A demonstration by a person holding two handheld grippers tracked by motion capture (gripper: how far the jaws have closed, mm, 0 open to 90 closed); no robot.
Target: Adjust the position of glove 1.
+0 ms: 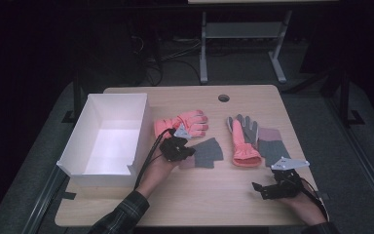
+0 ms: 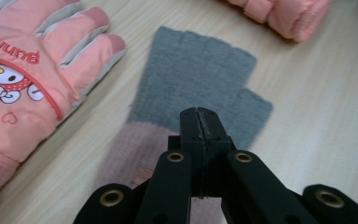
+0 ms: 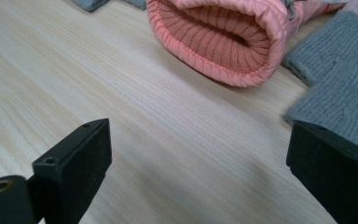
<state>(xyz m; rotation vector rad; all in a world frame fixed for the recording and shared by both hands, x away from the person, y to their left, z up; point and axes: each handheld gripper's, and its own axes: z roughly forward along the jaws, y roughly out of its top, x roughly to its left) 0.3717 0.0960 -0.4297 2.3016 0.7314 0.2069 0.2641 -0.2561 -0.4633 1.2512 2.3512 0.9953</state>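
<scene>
Progress: the white box (image 1: 108,141) is empty, and all four gloves lie on the worktop (image 1: 214,195). The work in hand appears to be collecting the gloves, probably into that box; on that reading no glove has been stowed and the whole transfer remains.

Positions are given relative to the white box, from the person's side outward.

1. Right gripper (image 1: 268,189): well to the right of the box, at the near edge of the worktop. Its jaws stand wide apart and hold nothing; bare wood lies between them in the right gripper view. Just beyond them lies the ribbed cuff of a pink padded glove (image 3: 223,42), with a grey knitted glove (image 3: 340,88) beside it.

2. Left gripper (image 1: 185,152): just right of the box's near corner. Its jaws are fully closed, tip against tip, over the join of grey body and pink cuff on the grey fingerless glove (image 2: 200,79). Whether any fabric is pinched between the tips cannot be told; the glove lies flat on the worktop.

3. Pink cartoon-print glove (image 2: 23,88): between the box and the grey fingerless glove, lying flat, untouched.

4. Farther right of the box, the second pair lies side by side, also untouched.
</scene>
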